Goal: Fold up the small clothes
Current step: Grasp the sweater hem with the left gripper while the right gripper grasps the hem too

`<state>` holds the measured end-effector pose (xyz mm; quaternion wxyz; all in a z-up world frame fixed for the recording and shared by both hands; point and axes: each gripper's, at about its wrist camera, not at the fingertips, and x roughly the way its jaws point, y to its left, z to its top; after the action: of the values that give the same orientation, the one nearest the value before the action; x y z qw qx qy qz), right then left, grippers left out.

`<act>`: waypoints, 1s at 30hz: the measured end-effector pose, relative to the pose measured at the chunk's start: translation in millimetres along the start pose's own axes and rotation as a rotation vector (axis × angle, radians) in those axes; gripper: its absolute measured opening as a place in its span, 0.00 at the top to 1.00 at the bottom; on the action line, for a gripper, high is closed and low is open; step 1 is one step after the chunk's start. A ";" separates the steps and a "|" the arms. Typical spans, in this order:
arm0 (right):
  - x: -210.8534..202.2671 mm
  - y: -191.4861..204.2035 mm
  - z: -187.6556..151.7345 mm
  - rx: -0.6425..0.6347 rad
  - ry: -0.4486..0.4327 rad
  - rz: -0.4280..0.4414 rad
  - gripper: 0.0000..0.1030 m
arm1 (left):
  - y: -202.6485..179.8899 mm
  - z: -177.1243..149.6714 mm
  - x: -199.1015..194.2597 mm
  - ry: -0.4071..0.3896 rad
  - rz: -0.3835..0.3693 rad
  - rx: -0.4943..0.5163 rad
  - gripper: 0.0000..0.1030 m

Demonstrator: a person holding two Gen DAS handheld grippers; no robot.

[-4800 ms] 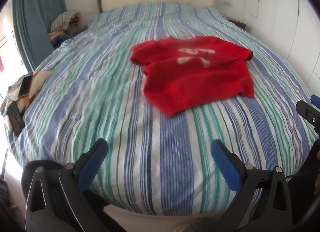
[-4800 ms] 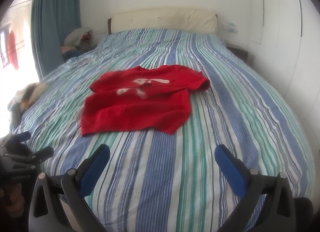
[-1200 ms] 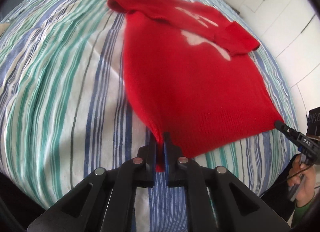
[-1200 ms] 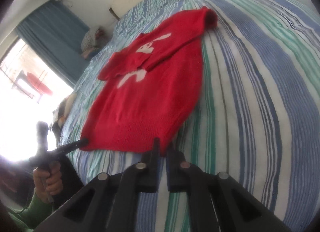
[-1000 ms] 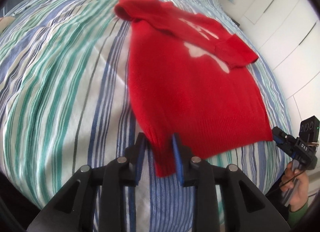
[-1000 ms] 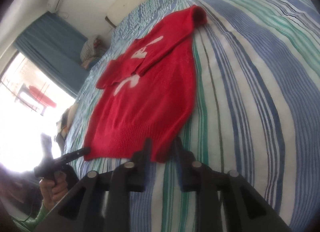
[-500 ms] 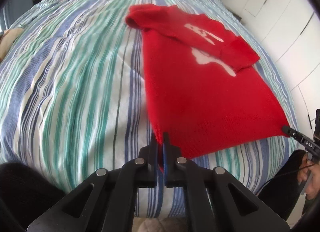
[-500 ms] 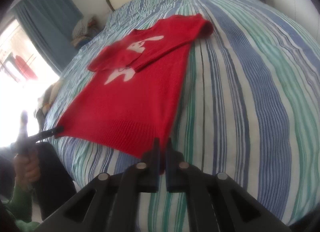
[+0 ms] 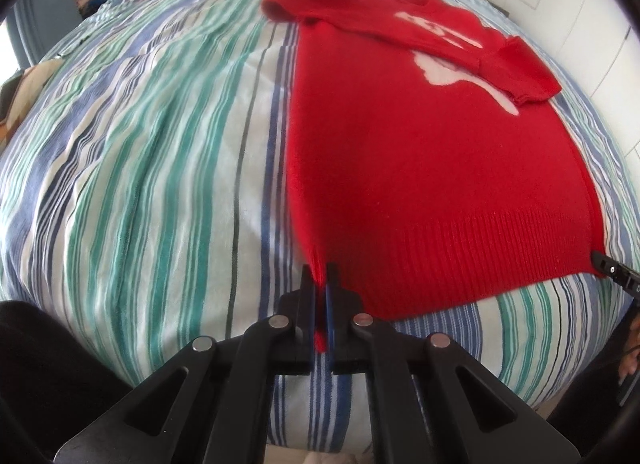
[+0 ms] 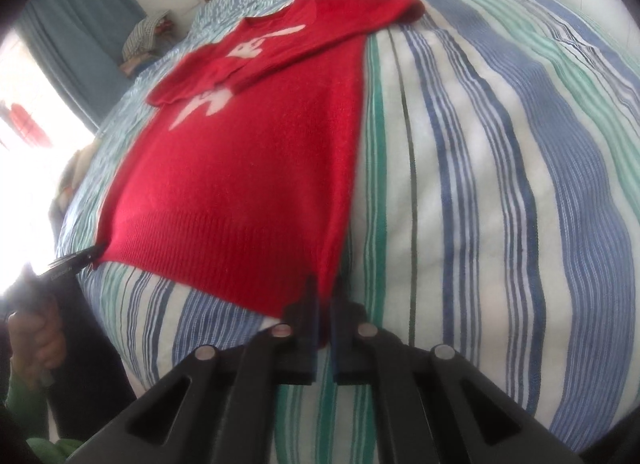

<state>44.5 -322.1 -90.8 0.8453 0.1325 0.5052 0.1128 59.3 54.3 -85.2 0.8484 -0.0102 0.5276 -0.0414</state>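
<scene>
Left wrist cam: left gripper [image 9: 319,276] is clamped tight on the near-left hem corner of the red sweater [image 9: 420,152], a bit of red knit poking down between its blue pads [image 9: 329,318]. Sweater lies spread flat on the striped bedspread [image 9: 140,168], hem toward the camera, collar toward the far end. Both sleeves are folded in across the chest, partly covering the white graphic [image 9: 440,64]. Ribbed hem band runs across from one gripper to the other. At the right edge of this view the right gripper [image 9: 602,260] shows as a dark tip touching the opposite hem corner.

Right wrist cam, same story mirrored: right gripper [image 10: 325,288] is pinched shut on the near-right hem corner of the red sweater [image 10: 248,184], fabric caught between the fingers. Over at far left, the left gripper [image 10: 90,256] bites the other corner, w/ the person's hand [image 10: 34,340] wrapped round its handle and a green cuff below. Bedspread [image 10: 500,184] is blue, green and white stripes, a few creases. Bkgd: blue curtain [image 10: 76,36] by a bright window, a pile of clothes [image 10: 146,34] beside the bed's far left corner.
</scene>
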 end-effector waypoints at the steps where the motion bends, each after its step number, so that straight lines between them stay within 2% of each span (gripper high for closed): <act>1: -0.5 -1.0 -2.6 0.004 -0.006 0.001 0.97 | -0.9 -0.4 0.6 -0.004 0.004 0.001 0.98; 9: -2.1 2.6 -9.4 -0.003 -0.036 -0.020 0.98 | -2.9 -1.8 0.5 -0.017 0.017 0.004 0.98; 30: -3.4 2.4 -9.8 0.015 -0.048 -0.021 0.98 | -6.6 -3.9 0.3 -0.032 0.040 0.021 0.97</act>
<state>34.2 -319.9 -91.7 0.8573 0.1362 0.4869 0.0969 55.5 47.7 -86.8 0.8576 0.0088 0.5134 -0.0296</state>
